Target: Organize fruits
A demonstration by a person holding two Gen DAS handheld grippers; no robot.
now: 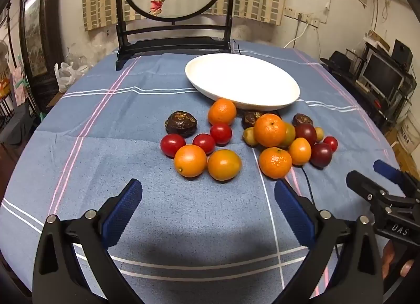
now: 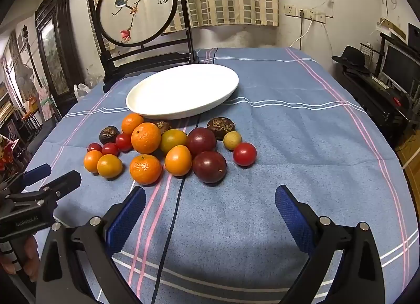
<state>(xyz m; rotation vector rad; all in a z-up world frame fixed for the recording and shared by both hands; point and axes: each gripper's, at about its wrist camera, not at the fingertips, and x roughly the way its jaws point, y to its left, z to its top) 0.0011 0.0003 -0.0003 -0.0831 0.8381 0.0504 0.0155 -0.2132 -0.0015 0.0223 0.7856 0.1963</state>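
Pre-grasp: both grippers apart, empty, no fruit in the plate yet.

Left wrist: left gripper [image 1: 208, 195] hovers with jaws wide over the cloth [image 1: 105, 146], just short of two oranges [image 1: 207, 161]; fruit pile [image 1: 249, 138] sits on the cloth in front of the empty plate [image 1: 275, 103]. Next, likely: advance, straddle one orange, close, lift to plate. Right tool's body reads "DAS".

Right wrist: right gripper [image 2: 210, 200] also wide, nothing held, near a dark plum [image 2: 209, 166]. Neighbours touch, so pick an outer fruit. Left tool reads roughly "GenRobot.AI". Screen [image 2: 136, 7] has calligraphy, unreadable.
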